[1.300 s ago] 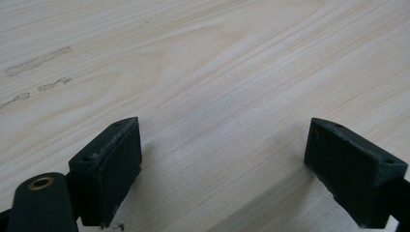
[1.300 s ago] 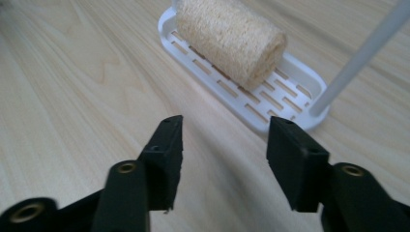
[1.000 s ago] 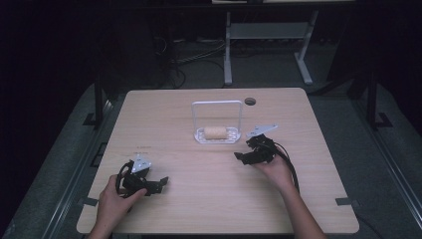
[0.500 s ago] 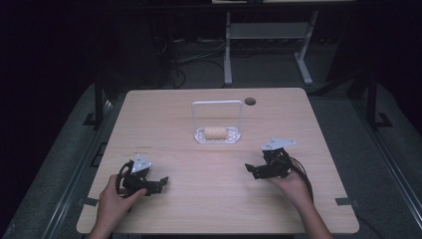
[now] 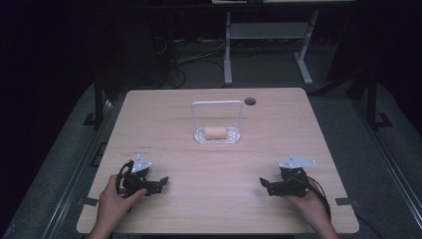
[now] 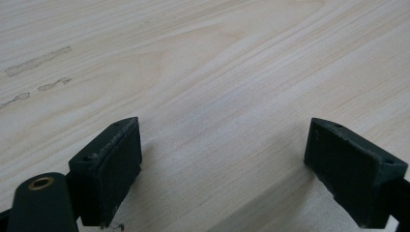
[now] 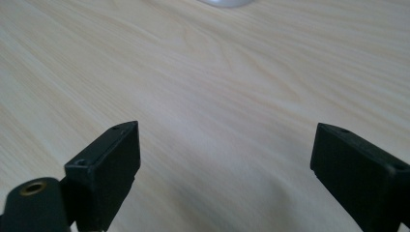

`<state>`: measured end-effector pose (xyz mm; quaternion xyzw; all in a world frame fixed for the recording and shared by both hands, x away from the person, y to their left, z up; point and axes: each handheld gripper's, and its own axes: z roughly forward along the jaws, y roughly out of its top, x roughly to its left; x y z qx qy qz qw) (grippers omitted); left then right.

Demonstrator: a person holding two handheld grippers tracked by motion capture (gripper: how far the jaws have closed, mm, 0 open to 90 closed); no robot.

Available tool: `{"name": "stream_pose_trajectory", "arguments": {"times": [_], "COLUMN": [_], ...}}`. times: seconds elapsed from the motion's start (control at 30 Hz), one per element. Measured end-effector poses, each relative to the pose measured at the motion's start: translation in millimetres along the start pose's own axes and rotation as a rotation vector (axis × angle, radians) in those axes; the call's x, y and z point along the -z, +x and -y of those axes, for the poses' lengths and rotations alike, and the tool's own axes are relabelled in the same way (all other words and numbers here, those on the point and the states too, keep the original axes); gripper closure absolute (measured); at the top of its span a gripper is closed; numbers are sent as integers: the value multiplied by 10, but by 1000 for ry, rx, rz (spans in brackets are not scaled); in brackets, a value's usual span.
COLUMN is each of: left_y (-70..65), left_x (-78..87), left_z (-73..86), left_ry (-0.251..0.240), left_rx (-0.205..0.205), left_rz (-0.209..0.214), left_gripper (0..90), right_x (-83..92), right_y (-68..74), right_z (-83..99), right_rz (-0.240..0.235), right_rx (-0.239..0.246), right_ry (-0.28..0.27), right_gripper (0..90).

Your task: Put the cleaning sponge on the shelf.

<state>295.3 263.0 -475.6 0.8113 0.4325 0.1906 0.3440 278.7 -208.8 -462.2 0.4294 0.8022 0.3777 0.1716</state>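
Observation:
A tan roll [image 5: 215, 133] lies in a small white tray [image 5: 234, 140] with a tall wire hoop, at the middle of the wooden table [image 5: 209, 164]. My left gripper [image 5: 160, 183] rests near the front left, held by a hand. Its jaws stand open over bare wood in the left gripper view [image 6: 227, 169]. My right gripper [image 5: 263, 185] sits near the front right, well short of the tray. Its jaws have just been opening and stand wide with nothing between them [image 7: 227, 179]. The tray's rim [image 7: 227, 2] peeks in at the top of the right gripper view.
A dark round hole [image 5: 250, 101] sits in the table's far right part. Beyond the table stand a grey metal frame [image 5: 228, 55] and loose cables on a dark floor. Faint scuff marks [image 6: 36, 60] show on the wood ahead of the left gripper.
My right gripper has drawn back from beside the tray toward the near right edge of the table. The left gripper and the roll have stayed put.

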Motion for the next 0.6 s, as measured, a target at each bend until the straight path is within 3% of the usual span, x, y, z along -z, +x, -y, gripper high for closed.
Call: {"name": "stream_pose_trajectory", "arguments": {"times": [0.27, 0.5, 0.6], "left_y": [0, -1, -1], "left_x": [0, 0, 0], "left_z": [0, 0, 0], "left_ry": [0, 0, 0], "left_rx": [0, 0, 0], "left_rz": [0, 0, 0], "left_gripper": [126, 127, 126], "right_x": [18, 8, -7], "right_y": [-9, 0, -4], "right_z": [205, 243, 245], "right_rz": [39, 48, 51], "right_rx": [-10, -12, -12], "right_ry": [4, 9, 38], "right_gripper": [101, 98, 98]}}
